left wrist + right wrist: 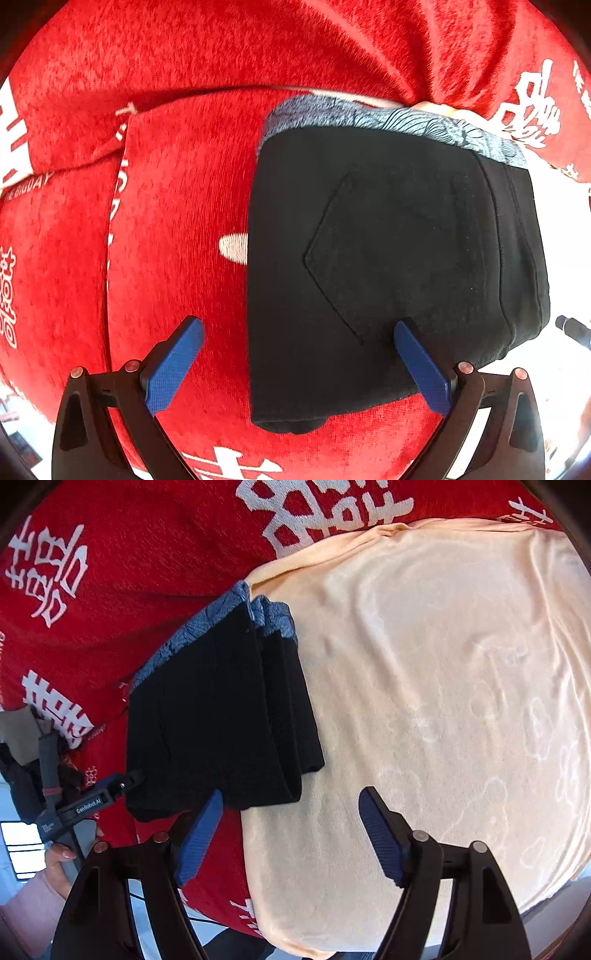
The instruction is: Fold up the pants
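The black pants [388, 258] lay as a compact folded packet, with the back pocket [373, 254] facing up and the blue patterned waistband [388, 118] along the far edge. In the right wrist view several layers were stacked at the right side of the packet, so I judge that the folding was nearly finished or finished; perhaps only a last pressing flat or a small straightening remained.

The packet rested partly on the red blanket [166, 221] with white characters and partly on the cream blanket [443, 701], across the border between the two.

The left gripper [299, 354] stood wide open and held nothing; one blue finger was over the red cloth and the other over the near part of the pants. I could not tell if that finger touched the cloth. The right gripper [291, 827] was also wide open and empty, its left finger just beside the near corner of the packet and its right finger over the cream blanket.

To the left of the pants the red blanket was free, and to the right the cream blanket was free up to its edge, so both sides gave room. At the lower left of the right wrist view, a hand [61, 864] in a pink sleeve held the left tool close to the packet's corner.
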Tool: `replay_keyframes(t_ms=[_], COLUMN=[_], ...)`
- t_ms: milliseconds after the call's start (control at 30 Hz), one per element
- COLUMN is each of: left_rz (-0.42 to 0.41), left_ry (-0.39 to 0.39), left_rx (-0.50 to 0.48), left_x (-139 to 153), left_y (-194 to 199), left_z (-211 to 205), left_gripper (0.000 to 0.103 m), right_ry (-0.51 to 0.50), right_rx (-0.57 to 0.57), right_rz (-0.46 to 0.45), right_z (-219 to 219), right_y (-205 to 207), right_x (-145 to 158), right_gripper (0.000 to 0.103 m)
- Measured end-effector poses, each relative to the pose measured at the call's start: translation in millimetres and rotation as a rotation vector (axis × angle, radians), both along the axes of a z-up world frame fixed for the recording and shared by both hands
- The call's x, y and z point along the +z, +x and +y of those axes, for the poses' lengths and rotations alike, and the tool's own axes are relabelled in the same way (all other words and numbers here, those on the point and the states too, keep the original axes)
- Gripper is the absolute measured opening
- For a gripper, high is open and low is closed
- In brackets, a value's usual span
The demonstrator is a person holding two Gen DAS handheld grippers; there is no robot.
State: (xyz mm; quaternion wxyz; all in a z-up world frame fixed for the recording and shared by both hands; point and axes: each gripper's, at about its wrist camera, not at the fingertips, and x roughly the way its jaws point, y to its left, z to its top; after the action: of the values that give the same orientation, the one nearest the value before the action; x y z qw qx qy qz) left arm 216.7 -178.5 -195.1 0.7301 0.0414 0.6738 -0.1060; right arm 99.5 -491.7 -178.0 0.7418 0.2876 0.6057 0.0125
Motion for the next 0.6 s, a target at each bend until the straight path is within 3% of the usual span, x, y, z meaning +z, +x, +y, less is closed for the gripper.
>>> replay_keyframes(t_ms=[167, 600], left_rz=[-0.014, -0.023], left_ry=[-0.049, -0.061], left_rx=[-0.008, 0.018], left_x=[6.0, 12.1], left_y=[10.9, 19.9], left_z=[8.9, 12.1], left_gripper=[0.103, 0.103], right_ry=[0.030, 0.042], right_rx=[0.026, 0.072], right_rz=[-0.008, 0.031], right_z=[-9.0, 3.1], right_y=[12.5, 36.1], right_x=[-2.1, -12.3], right_gripper=[0.079, 0.079])
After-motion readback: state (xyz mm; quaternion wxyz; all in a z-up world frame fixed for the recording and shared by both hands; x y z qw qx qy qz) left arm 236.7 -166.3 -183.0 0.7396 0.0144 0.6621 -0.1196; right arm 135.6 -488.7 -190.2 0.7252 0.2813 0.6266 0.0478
